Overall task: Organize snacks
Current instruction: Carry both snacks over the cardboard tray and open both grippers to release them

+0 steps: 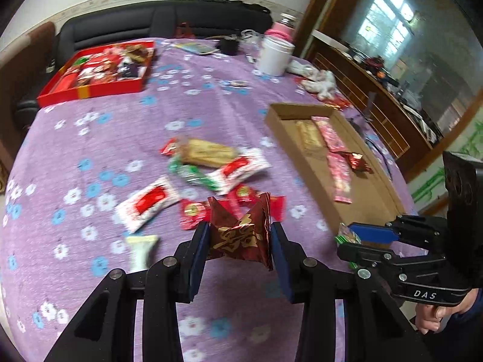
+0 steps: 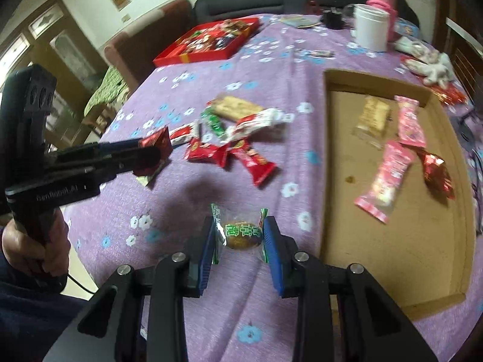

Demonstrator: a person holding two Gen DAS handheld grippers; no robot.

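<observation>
Left wrist: purple floral tablecloth (image 1: 90, 138), black sofa (image 1: 169, 21) behind, wooden cabinet (image 1: 377, 90).

A home living room: dark sofa (image 1: 169, 21) behind a table under a flowered purple cloth (image 1: 90, 138), wooden cabinet (image 1: 377, 96).
</observation>
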